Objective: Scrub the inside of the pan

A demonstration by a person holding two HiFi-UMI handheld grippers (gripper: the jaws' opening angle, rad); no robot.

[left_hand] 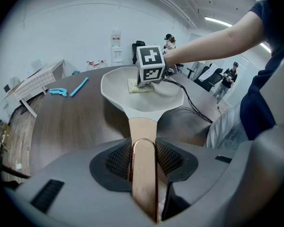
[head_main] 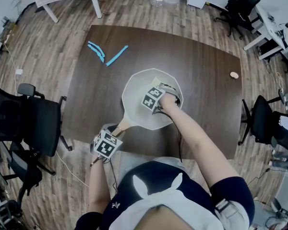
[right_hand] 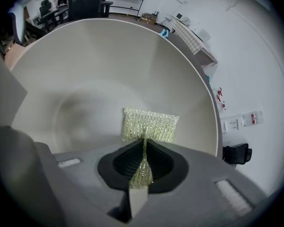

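A white pan (head_main: 137,107) is seen standing on the dark counter (head_main: 197,66), close to the near edge. Its copper-coloured handle (left_hand: 143,126) is clamped by the left gripper (left_hand: 143,161), whose jaws are closed on both sides of it. The right gripper (right_hand: 143,167) is lowered into the pan. Its jaws are nearly together, and a yellow-green scrub pad (right_hand: 150,125) is pinched between them. The pad is laid against the inner surface of the pan. Some blue strips (head_main: 105,54) are seen at the far left of the counter, well apart from the pan.
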